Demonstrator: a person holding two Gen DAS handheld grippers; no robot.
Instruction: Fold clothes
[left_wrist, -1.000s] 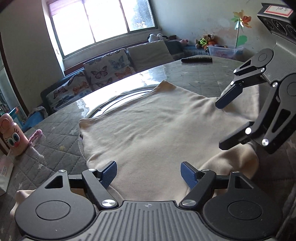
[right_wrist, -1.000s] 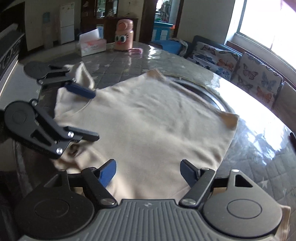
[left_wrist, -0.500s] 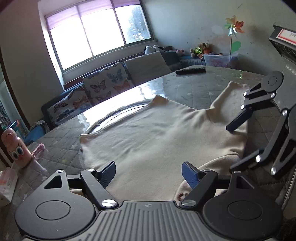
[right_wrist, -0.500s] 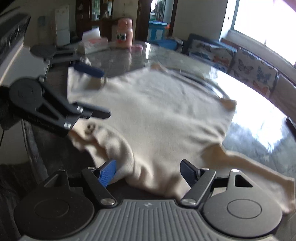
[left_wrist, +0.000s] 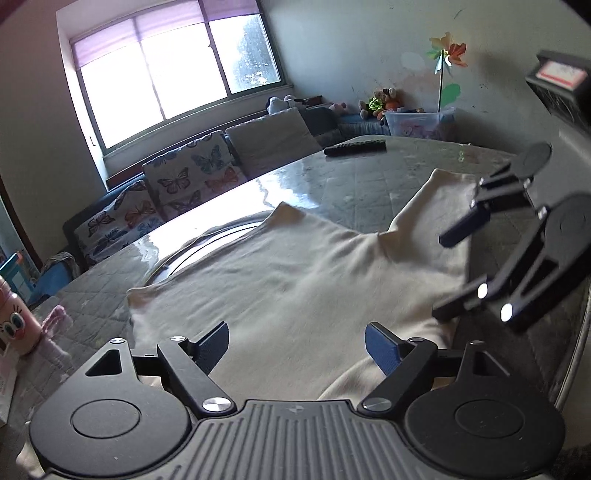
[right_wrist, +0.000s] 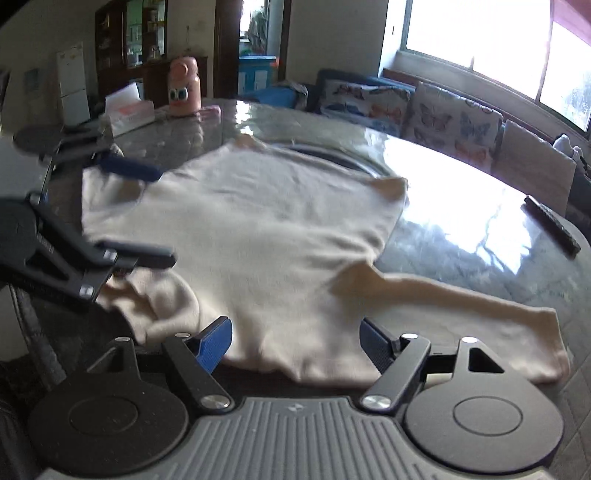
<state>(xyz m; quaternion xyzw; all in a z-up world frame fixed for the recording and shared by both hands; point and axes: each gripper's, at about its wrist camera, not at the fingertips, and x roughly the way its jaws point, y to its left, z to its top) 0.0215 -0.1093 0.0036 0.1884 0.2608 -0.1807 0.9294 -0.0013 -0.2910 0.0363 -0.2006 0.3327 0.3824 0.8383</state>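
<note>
1. Your sweater (left_wrist: 295, 295) lies spread flat on the surface (left_wrist: 351, 184), ready for folding.
2. Both grippers, left (left_wrist: 295, 341) and right (right_wrist: 295, 341), hover at its near edge, jaws wide apart, holding nothing.
3. The collar looks bunched, though blur obscures it.

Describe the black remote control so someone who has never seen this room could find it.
Start at the big round table holding the cream sweater. The flat black bar-shaped remote control lies near the table's edge closest to the butterfly-print sofa. It is the only dark, slim thing there.
</note>
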